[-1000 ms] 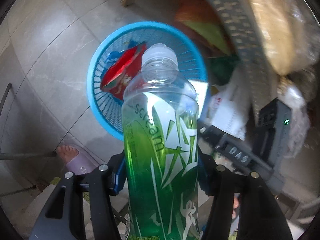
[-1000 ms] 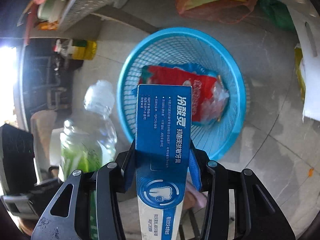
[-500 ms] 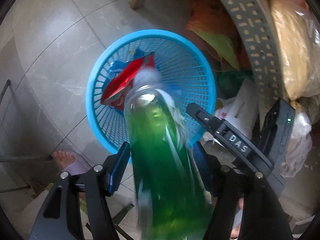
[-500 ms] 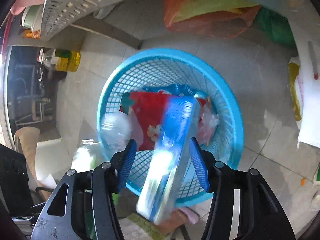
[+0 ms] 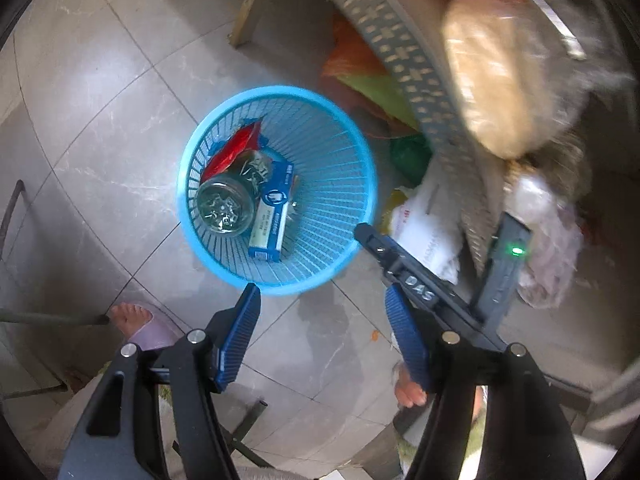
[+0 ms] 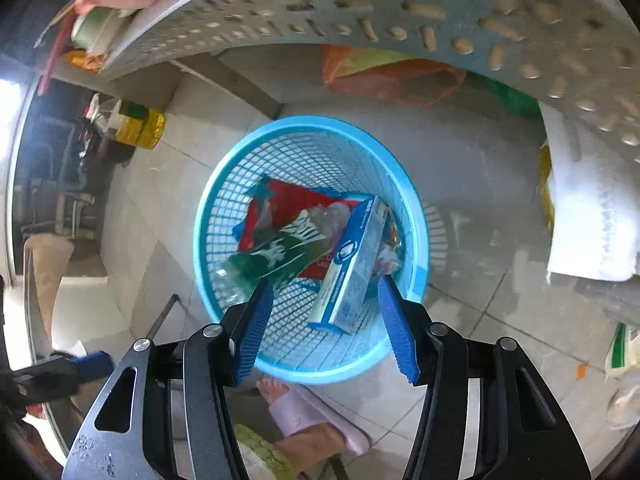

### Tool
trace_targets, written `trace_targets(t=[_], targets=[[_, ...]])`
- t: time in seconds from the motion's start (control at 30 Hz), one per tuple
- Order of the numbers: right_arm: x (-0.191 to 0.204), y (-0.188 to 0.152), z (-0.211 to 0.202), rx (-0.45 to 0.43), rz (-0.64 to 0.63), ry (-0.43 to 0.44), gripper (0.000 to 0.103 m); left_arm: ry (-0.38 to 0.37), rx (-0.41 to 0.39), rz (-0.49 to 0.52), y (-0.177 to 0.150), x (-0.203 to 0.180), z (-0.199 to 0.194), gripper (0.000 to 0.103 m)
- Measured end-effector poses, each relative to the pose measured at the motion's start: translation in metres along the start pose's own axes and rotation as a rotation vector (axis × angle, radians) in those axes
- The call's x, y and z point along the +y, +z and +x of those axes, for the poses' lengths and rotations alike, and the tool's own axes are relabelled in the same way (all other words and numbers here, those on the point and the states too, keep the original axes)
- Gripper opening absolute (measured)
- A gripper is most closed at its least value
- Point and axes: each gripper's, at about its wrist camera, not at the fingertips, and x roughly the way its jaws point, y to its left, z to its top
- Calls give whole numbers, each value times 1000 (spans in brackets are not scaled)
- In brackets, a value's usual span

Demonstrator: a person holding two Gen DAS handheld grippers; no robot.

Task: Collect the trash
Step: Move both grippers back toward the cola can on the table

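Both tongs hang over a blue mesh basket (image 5: pixel 362 184) on the tiled floor, and both are empty. The left gripper (image 5: pixel 324 304) has its blue-padded jaws spread wide with only floor tile and the basket's near rim between them. The right gripper (image 6: pixel 324 292) is likewise parted, nothing pinched; its pads frame the basket's near side.

The trash lies inside the basket, ahead of and below both tongs. From the left wrist view, a green bottle (image 5: pixel 226 208) is seen bottom-end on, lying left of a blue toothpaste box (image 5: pixel 272 210), with a red snack wrapper (image 5: pixel 230 152) beyond them. From the right wrist view the bottle (image 6: pixel 276 256) lies slanted across the red wrapper (image 6: pixel 288 204), and the box (image 6: pixel 352 264) leans against the basket wall just ahead of the right pad.

Around the basket the space is crowded. A grey perforated tabletop edge (image 5: pixel 384 52) overhangs beyond and right of the left tongs, with a bagged beige item (image 5: pixel 492 84) blurred on it. Orange and green plastic bags (image 6: pixel 384 72) sit on the floor behind the basket. The right gripper's black body (image 5: pixel 424 292) juts in at the left tongs' right side. The person's feet in pale slippers (image 6: pixel 304 420) stand close under the tongs, beside the basket's near rim. Yellow-labelled bottles (image 6: pixel 136 128) stand far to the left of the right tongs.
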Motion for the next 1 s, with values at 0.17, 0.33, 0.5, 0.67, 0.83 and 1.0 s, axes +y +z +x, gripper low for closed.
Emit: trace_targets(t=[0.17,0.33,0.5,0.67,0.83,1.0], targets=[[23,-23,-27,-40,-86,7,58,-33,-94,44,-36,0,-57,66],[57,-54,-65,-99,-213,5,68,-81,-274,111,-95,1,-128,75],[91,-81,-102,-175,-339,-17,79,-108,-458,147,-157,16,-179,82],[136,-106,-140,-281,-482,-43,83,-95,-595,105,-210,44,-214,87],[183,-129,-177,-420,-611,-43,92,-63,-742,88,-268,74,-248,92],[233,-162,-196,-501,-750,-15,95,-33,-861,54,-319,105,-272,96]])
